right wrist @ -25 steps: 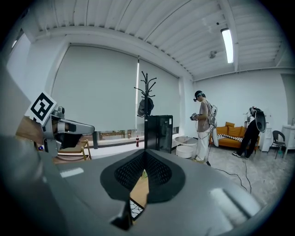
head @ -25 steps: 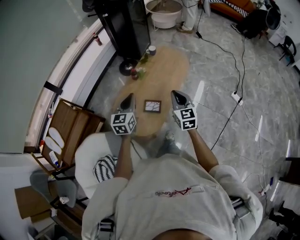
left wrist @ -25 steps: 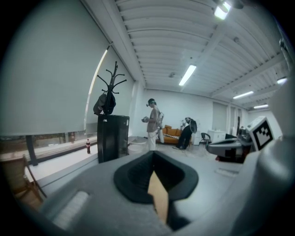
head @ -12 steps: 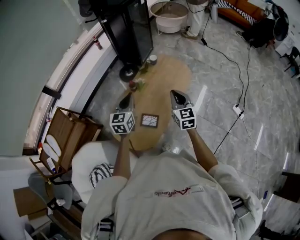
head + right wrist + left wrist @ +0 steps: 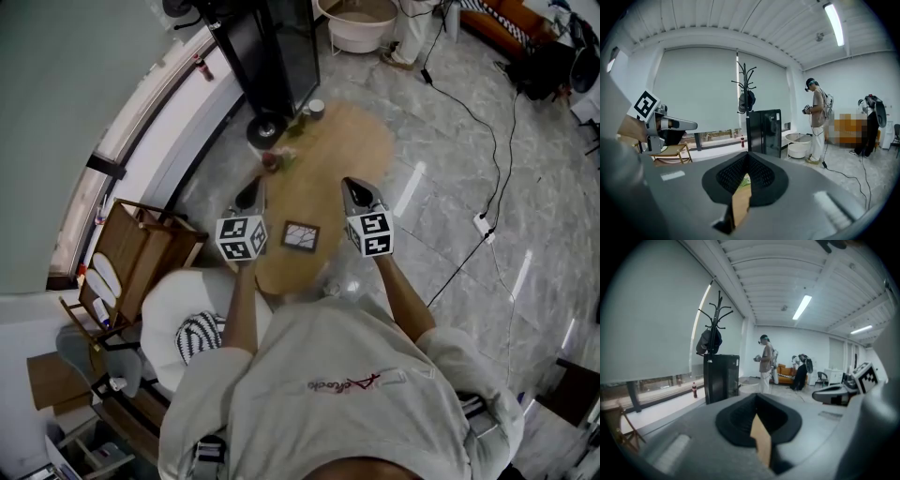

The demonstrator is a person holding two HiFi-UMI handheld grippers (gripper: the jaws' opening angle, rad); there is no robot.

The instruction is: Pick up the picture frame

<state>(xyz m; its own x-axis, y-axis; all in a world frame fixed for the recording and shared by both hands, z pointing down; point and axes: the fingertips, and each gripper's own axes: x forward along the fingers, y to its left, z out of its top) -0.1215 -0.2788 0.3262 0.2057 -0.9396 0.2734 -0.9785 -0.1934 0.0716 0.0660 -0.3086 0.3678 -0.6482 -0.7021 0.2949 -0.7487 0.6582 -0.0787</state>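
the frame (image 5: 301, 235) is too small in the head view to tell its picture. the things (image 5: 283, 153) at the table's (image 5: 352, 150) far end are too small to name. the person's shirt (image 5: 356, 394) covers part of the white chair (image 5: 173, 314); a striped thing (image 5: 199, 336) on it can't be made out. in its own view the left gripper (image 5: 757, 398) hides everything below it except a sliver of wood between the jaws. the right gripper (image 5: 747, 158) does likewise.

picture frame (image 5: 301, 236) on table (image 5: 349, 148) | between left tongs (image 5: 250, 197) and right tongs (image 5: 360, 195)
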